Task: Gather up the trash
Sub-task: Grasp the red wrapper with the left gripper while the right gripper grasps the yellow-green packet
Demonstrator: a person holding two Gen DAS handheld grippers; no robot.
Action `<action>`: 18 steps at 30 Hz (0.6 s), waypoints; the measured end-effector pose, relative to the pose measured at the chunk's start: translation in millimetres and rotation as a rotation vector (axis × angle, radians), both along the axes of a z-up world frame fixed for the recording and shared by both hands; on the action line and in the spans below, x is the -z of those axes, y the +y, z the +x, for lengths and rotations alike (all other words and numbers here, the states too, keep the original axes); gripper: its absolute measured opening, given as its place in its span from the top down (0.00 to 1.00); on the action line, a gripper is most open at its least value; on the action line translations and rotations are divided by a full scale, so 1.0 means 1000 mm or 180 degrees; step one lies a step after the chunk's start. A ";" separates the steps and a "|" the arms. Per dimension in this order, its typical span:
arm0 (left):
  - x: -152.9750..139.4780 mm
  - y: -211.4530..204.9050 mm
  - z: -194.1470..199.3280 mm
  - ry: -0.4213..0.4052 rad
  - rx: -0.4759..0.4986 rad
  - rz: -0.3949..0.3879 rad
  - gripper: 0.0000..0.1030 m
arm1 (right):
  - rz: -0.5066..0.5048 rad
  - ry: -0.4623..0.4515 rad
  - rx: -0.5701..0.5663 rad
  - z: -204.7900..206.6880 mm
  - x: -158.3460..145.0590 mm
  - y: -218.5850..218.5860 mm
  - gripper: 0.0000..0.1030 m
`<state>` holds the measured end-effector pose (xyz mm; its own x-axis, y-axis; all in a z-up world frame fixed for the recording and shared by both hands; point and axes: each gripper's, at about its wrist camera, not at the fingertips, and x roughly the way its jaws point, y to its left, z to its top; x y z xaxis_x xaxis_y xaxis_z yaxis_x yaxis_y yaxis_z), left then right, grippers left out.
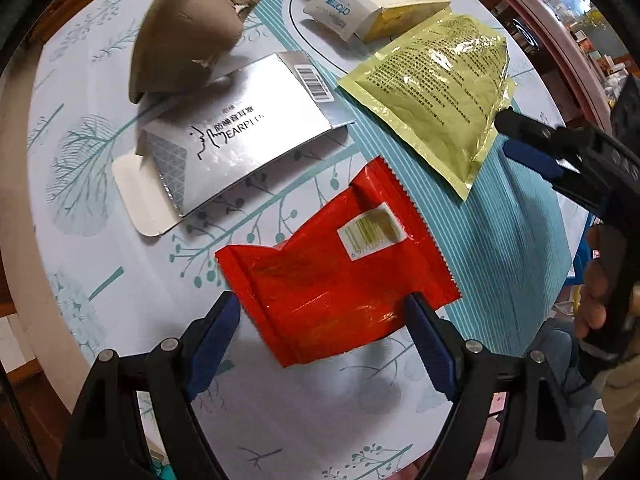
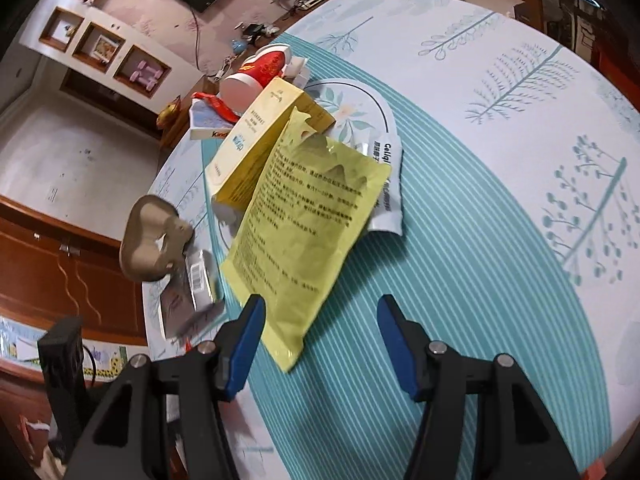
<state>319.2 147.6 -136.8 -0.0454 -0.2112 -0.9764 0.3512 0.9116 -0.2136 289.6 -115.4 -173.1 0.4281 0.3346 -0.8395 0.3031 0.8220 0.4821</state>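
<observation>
left gripper gapes astride the red wrapper; right gripper, empty, wide by yellow pouch.

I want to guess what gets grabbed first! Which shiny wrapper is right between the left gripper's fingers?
The red wrapper with the barcode sticker. It lies between the left gripper's open fingers; the yellow packet lies further off.

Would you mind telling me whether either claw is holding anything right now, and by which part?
Nothing is held. The left claw stands open around the red wrapper, and the right claw is open at a corner of the yellow packet.
</observation>
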 end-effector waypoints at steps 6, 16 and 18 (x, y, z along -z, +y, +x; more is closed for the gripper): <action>0.006 -0.002 -0.003 -0.0020 0.0121 -0.0004 0.20 | 0.0044 -0.0098 0.0089 0.020 0.006 0.005 0.44; 0.013 -0.040 -0.022 -0.0168 0.0431 0.0274 0.19 | 0.0059 -0.0204 -0.0018 0.035 0.009 0.019 0.76; 0.014 -0.046 -0.025 -0.0116 0.0531 0.0252 0.17 | 0.0055 -0.0226 -0.0073 0.032 0.007 0.021 0.81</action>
